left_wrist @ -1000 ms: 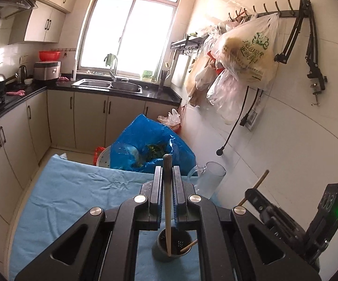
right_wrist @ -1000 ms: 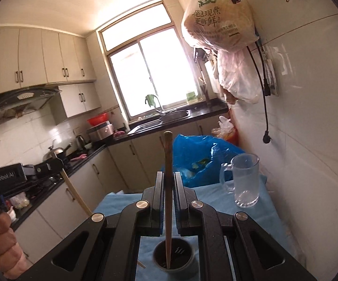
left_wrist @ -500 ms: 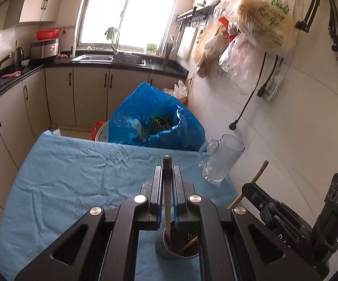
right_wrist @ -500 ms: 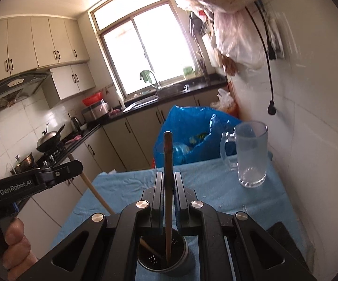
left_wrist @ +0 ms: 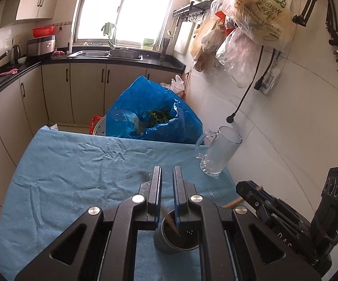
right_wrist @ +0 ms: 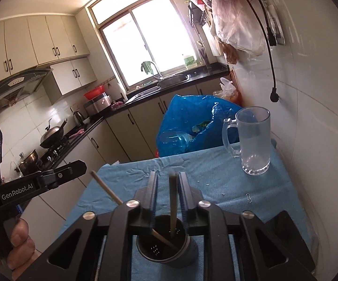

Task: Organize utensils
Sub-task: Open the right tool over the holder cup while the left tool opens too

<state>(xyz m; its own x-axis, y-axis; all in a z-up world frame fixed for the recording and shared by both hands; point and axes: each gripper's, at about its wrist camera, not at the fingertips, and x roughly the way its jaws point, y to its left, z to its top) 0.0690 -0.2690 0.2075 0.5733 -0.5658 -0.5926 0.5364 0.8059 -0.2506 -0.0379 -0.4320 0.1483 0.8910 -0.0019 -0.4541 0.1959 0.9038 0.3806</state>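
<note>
The utensil holder [right_wrist: 167,245], a dark perforated metal cup, stands on the blue cloth [right_wrist: 215,182] at the near edge of the table, directly below both grippers. Two chopsticks are inside it. The left chopstick [right_wrist: 108,190] leans out of the cup toward the left, its lower end at the bottom of the holder. The right chopstick [right_wrist: 173,206] stands nearly upright in the cup, and appears blurred. The right gripper [right_wrist: 167,178] has its jaws parted narrowly; the upright chopstick sits between them, close to the right-hand finger, and it appears free of a firm grip. The left gripper [left_wrist: 167,173] also has its jaws narrowly parted and holds nothing; a chopstick end shows below them in the cup. The step in hand appears to be the release of both chopsticks into the holder, and that step looks nearly complete. The next move calls for lifting each gripper straight up, clear of the chopstick tops, to avoid tipping the cup. A glass mug [right_wrist: 253,140] stands near the far right corner of the cloth, well apart from the holder.
</note>
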